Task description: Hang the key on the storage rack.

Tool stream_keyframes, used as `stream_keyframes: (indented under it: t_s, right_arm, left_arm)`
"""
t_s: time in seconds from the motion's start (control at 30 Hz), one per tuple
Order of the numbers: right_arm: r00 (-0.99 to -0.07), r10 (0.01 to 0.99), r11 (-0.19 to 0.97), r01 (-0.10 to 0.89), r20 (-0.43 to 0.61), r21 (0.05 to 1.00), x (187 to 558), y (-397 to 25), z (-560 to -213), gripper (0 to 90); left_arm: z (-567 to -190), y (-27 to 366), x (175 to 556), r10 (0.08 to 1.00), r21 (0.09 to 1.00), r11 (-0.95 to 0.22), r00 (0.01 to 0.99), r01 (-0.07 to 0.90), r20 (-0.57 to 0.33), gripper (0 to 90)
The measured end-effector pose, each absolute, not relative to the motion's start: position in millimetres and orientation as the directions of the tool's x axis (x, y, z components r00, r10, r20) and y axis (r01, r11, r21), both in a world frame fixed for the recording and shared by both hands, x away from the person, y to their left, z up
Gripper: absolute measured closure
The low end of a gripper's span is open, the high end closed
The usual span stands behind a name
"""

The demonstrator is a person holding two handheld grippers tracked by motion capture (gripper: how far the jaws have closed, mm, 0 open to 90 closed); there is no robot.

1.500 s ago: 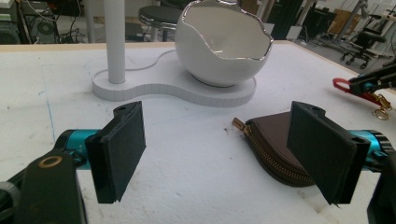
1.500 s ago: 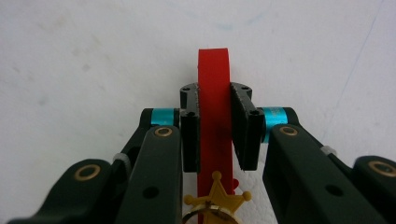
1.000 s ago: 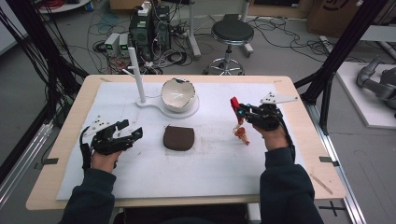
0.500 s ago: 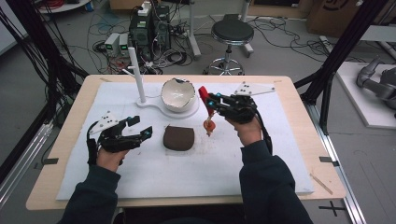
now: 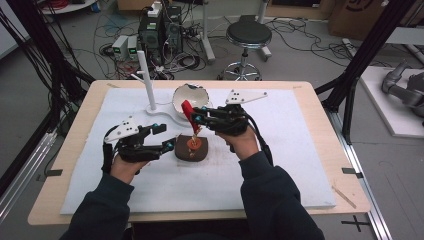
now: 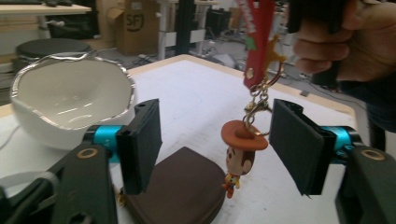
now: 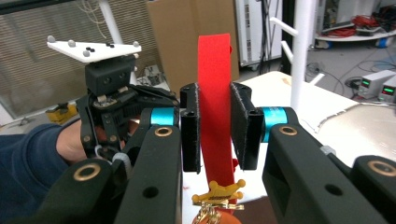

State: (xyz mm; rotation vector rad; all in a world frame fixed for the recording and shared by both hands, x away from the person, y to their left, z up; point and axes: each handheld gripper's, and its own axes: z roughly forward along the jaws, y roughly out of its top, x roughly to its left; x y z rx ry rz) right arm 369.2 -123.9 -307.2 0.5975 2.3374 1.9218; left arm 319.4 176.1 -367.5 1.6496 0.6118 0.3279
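Right tool (image 5: 196, 117) pinches the red strap (image 7: 214, 116), figure (image 6: 240, 154) dangling above brown pouch (image 5: 191, 151); left tool (image 5: 169, 138) gapes empty; bowl (image 5: 186, 95) empty.

Your left gripper (image 5: 167, 137) had open mat on its near side — on its right lay the brown pouch (image 5: 191, 151) with the keychain figure (image 5: 193, 143) dangling over it. Farther back the white bowl (image 5: 189, 96) and white stand (image 5: 146, 81) blocked the way — the right of the mat (image 5: 300, 150) lay free.

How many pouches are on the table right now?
1. The brown pouch lies mid-table in front of the white bowl, directly under the keychain figure hanging from the right hand-held gripper. No others visible.
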Motion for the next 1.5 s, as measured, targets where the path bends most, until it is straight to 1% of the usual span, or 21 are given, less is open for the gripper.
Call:
stream_keyframes:
  t_s: [0.1, 0.23, 0.33, 0.43, 0.53, 0.73, 0.8, 0.83, 0.87, 1.0, 1.03, 1.07, 1.1, 1.13, 1.2, 1.23, 1.27, 1.3, 1.4, 1.5]
  right_arm:
    - [-0.929, 0.319, 0.161, 0.249, 0.188, 0.955, 369, -116, -307, 76.1]
    - [-0.934, 0.315, 0.166, 0.232, 0.172, 0.959, 367, -109, -305, 76.1]
    - [-0.935, 0.312, 0.174, 0.231, 0.169, 0.957, 365, -104, -304, 76.0]
    - [-0.941, 0.287, 0.174, 0.236, 0.179, 0.956, 364, -97, -304, 76.1]
    - [-0.948, 0.268, 0.187, 0.226, 0.172, 0.956, 361, -91, -304, 76.0]
    - [-0.954, 0.246, 0.209, 0.225, 0.171, 0.952, 359, -83, -306, 76.0]
    - [-0.955, 0.245, 0.208, 0.222, 0.169, 0.952, 358, -81, -306, 76.0]
    - [-0.955, 0.245, 0.208, 0.222, 0.169, 0.952, 358, -81, -306, 76.0]
    - [-0.955, 0.253, 0.217, 0.213, 0.156, 0.953, 358, -80, -306, 76.0]
    - [-0.952, 0.272, 0.241, 0.21, 0.142, 0.947, 360, -82, -309, 75.7]
    - [-0.95, 0.28, 0.239, 0.207, 0.137, 0.949, 360, -83, -309, 74.7]
    - [-0.947, 0.295, 0.233, 0.198, 0.125, 0.952, 359, -85, -308, 68.6]
    - [-0.94, 0.321, 0.215, 0.193, 0.117, 0.957, 358, -87, -307, 57.7]
    - [-0.93, 0.349, 0.192, 0.195, 0.118, 0.962, 358, -91, -306, 52.6]
    - [-0.917, 0.379, 0.16, 0.196, 0.123, 0.967, 359, -103, -305, 49.2]
    - [-0.906, 0.406, 0.152, 0.195, 0.119, 0.969, 359, -110, -304, 46.3]
    - [-0.896, 0.429, 0.147, 0.194, 0.114, 0.97, 359, -118, -305, 45.4]
    - [-0.888, 0.445, 0.146, 0.196, 0.112, 0.97, 358, -127, -306, 45.3]
    - [-0.859, 0.501, 0.147, 0.204, 0.105, 0.968, 357, -156, -311, 45.0]
    - [-0.827, 0.552, 0.143, 0.218, 0.105, 0.965, 356, -184, -318, 45.0]
  left_arm:
    - [-367, 173, 321, 0.524, 0.976, -0.085, 0.842, 0.203, -0.129, 37.2]
    - [-363, 169, 322, 0.497, 0.976, -0.075, 0.856, 0.203, -0.14, 37.4]
    - [-361, 164, 323, 0.489, 0.977, -0.078, 0.862, 0.198, -0.135, 37.3]
    - [-361, 159, 325, 0.476, 0.974, -0.106, 0.87, 0.2, -0.127, 37.4]
    - [-362, 155, 324, 0.459, 0.971, -0.126, 0.879, 0.205, -0.126, 39.3]
    - [-362, 157, 325, 0.457, 0.971, -0.12, 0.88, 0.208, -0.132, 40.0]
    - [-362, 156, 325, 0.456, 0.969, -0.128, 0.88, 0.212, -0.133, 45.6]
    - [-363, 156, 325, 0.451, 0.967, -0.139, 0.883, 0.211, -0.128, 45.6]
    - [-364, 154, 324, 0.455, 0.965, -0.175, 0.885, 0.198, -0.099, 61.8]
    - [-364, 154, 322, 0.476, 0.961, -0.2, 0.876, 0.192, -0.076, 74.7]
    - [-364, 155, 323, 0.486, 0.959, -0.202, 0.871, 0.199, -0.079, 77.6]
    - [-364, 155, 323, 0.486, 0.959, -0.202, 0.871, 0.199, -0.079, 79.4]
    - [-364, 159, 324, 0.496, 0.957, -0.189, 0.862, 0.22, -0.1, 79.7]
    - [-364, 161, 325, 0.504, 0.957, -0.177, 0.856, 0.229, -0.112, 80.0]
    - [-364, 165, 326, 0.513, 0.957, -0.166, 0.85, 0.237, -0.121, 80.6]
    - [-363, 173, 327, 0.538, 0.958, -0.145, 0.832, 0.248, -0.134, 80.6]
    - [-363, 173, 327, 0.538, 0.958, -0.145, 0.832, 0.248, -0.134, 80.7]
    - [-359, 184, 330, 0.567, 0.96, -0.123, 0.812, 0.251, -0.14, 80.7]
    - [-349, 202, 335, 0.62, 0.965, -0.079, 0.77, 0.252, -0.15, 80.7]
    - [-335, 218, 343, 0.694, 0.968, -0.048, 0.705, 0.245, -0.144, 80.7]
